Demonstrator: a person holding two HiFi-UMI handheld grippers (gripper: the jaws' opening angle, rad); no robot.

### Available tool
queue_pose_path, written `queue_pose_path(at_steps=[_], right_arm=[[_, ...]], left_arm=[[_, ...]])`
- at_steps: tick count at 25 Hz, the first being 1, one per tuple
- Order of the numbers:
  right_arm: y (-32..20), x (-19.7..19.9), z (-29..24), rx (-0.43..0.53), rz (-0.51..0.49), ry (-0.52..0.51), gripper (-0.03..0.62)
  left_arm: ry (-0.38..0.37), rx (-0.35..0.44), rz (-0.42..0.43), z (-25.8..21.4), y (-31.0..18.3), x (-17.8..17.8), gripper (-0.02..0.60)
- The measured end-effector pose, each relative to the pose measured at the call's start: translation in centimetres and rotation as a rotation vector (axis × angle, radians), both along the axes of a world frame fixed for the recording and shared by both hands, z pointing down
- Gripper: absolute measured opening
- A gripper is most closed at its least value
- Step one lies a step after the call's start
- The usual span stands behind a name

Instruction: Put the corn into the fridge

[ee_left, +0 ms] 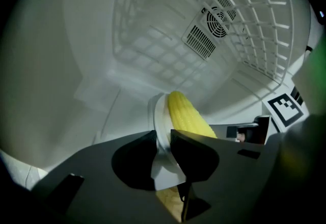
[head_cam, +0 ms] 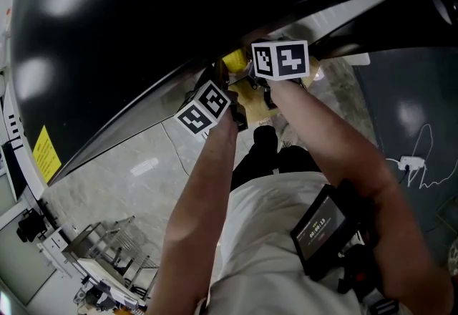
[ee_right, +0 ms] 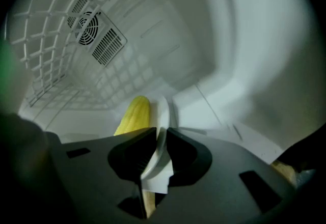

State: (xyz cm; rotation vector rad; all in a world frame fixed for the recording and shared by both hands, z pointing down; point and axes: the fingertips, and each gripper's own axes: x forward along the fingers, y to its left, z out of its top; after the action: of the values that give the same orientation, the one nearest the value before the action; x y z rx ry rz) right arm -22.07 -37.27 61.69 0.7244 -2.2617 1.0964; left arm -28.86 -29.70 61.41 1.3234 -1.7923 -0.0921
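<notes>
A yellow corn cob lies on a white plate held inside the white fridge. In the left gripper view my left gripper is shut on the plate's rim, to the left of the cob. My right gripper is shut on the opposite rim of the plate, with the corn to its left. The head view shows both marker cubes close together under the dark fridge body, with a bit of corn between them. The jaws themselves are hidden there.
A white wire shelf hangs above the plate, and a fan vent sits on the fridge's back wall. The large black fridge body fills the upper head view. Tiled floor and a wire rack lie below left.
</notes>
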Motion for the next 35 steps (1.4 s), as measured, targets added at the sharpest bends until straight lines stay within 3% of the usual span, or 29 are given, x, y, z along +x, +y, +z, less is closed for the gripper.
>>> queue_pose_path(at_steps=[5,14,20,26,32,35], right_arm=[[0.1,-0.4,-0.1,0.027,-0.023,0.023,0.062],[0.0,0.9,0.2,0.065,0.012,0.029,0.080],[-0.8,1.5,-0.6,0.082,0.059,-0.014,0.080],[0.1,1.9,-1.7,0.093,0.046,-0.068,0.078],[1.6,3.2,-3.0,0.122,0.016,-0.074,0.020],[2.2,2.4,-2.2,0.125,-0.006,-0.087,0.008]], left_arm=[[-0.054,-0.017,0.000,-0.3,0.2,-0.7,0.073],[-0.073,-0.018,0.000,0.0,1.7,-1.2,0.092],[-0.092,0.001,0.003,-0.6,2.6,-1.9,0.092],[-0.108,0.010,0.021,-1.3,3.8,-1.4,0.091],[-0.119,0.028,0.057,-2.6,5.7,0.2,0.086],[-0.113,0.025,0.067,-1.5,6.7,-0.5,0.048]])
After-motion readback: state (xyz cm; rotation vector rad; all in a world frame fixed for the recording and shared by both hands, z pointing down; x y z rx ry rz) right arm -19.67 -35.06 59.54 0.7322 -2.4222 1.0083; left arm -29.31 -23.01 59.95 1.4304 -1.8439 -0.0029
